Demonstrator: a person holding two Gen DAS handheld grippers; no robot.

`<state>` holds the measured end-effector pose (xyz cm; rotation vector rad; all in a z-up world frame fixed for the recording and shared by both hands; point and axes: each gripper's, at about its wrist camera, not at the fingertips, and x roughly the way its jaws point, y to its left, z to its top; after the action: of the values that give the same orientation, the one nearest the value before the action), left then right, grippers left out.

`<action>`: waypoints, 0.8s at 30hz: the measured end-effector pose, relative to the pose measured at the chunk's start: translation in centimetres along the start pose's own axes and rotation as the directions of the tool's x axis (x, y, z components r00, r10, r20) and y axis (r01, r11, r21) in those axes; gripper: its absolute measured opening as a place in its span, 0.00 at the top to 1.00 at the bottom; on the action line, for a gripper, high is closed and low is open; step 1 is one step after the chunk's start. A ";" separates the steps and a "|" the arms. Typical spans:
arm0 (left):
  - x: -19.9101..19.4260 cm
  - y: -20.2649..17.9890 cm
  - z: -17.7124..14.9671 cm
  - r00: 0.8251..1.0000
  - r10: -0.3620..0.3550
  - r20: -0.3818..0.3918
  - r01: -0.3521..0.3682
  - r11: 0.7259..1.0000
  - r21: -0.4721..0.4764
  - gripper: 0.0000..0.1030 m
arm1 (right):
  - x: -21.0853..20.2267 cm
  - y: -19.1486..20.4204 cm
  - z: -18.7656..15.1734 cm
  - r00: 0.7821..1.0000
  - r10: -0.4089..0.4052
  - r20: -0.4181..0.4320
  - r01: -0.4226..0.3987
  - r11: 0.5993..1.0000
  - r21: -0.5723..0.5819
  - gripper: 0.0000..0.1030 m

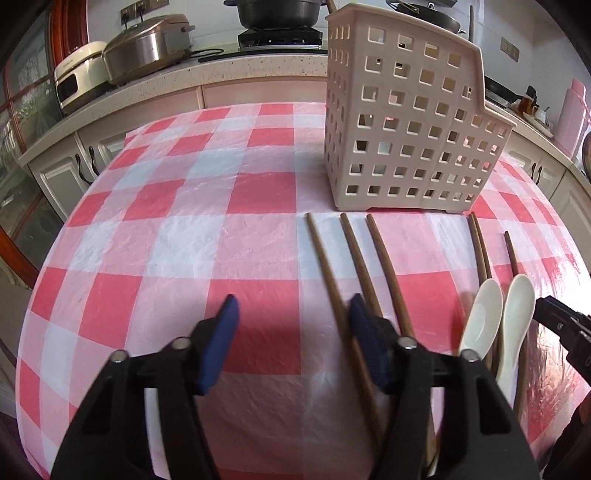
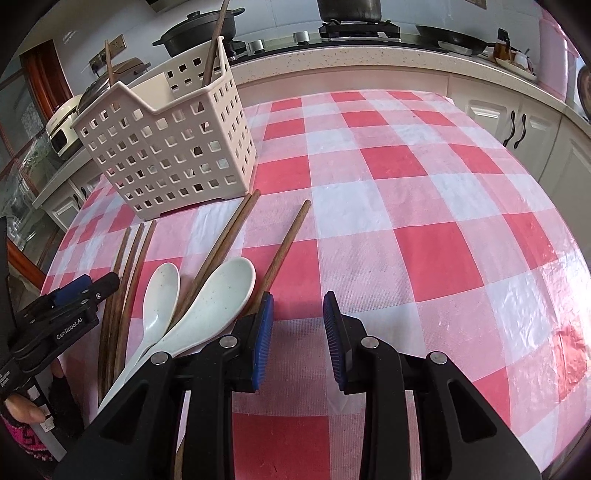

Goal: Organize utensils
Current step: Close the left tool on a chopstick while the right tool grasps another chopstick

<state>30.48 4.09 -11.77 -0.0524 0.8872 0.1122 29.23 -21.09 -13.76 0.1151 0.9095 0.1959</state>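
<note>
Above checkered tablecloth, left gripper jaws spread wide, right gripper jaws parted, both empty

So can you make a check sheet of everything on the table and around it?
Surface: red, pink and white checked tablecloth, crinkled.
Job's things: beige holed utensil holder upright with two chopsticks already standing in it; six loose brown chopsticks and two white spoons lying flat in front of it.
Clutter: nothing seen.
Tongs: left tongs open and empty; right tongs open and empty beside the spoons.
Cables: a black cord on the counter.
Surroundings: kitchen counter, pots on stove, rice cooker, white cabinets.
</note>
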 end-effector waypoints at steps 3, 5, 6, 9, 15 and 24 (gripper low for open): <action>0.1 0.1 0.2 1.000 -0.007 0.005 0.007 1.000 0.002 0.52 | 0.2 0.4 0.3 1.000 0.005 -0.008 -0.005 1.000 0.006 0.72; 0.1 0.4 0.3 1.000 -0.015 0.008 0.015 1.000 -0.003 0.54 | 0.3 0.7 0.5 1.000 0.007 -0.005 -0.007 1.000 0.007 0.72; 0.1 0.5 0.3 1.000 -0.022 0.009 0.022 1.000 -0.008 0.54 | 0.3 0.8 0.6 1.000 0.006 -0.005 -0.006 1.000 0.005 0.72; 0.2 0.6 0.3 0.999 -0.030 0.011 0.031 0.999 -0.012 0.54 | 0.6 1.4 0.9 1.000 0.000 -0.011 0.000 1.000 -0.003 0.72; 0.1 0.9 0.3 0.999 -0.050 0.014 0.050 0.998 -0.024 0.54 | 1.5 2.4 1.3 0.998 -0.061 -0.013 0.060 0.997 -0.041 0.72; 0.0 1.0 0.2 0.999 -0.047 0.018 0.048 0.998 -0.030 0.72 | 2.1 3.9 1.3 0.988 -0.152 -0.003 0.151 0.982 -0.116 0.88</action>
<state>30.49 5.07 -11.67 -0.1006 0.8661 0.0816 31.01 -16.81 -13.91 -0.0630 0.9128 0.1075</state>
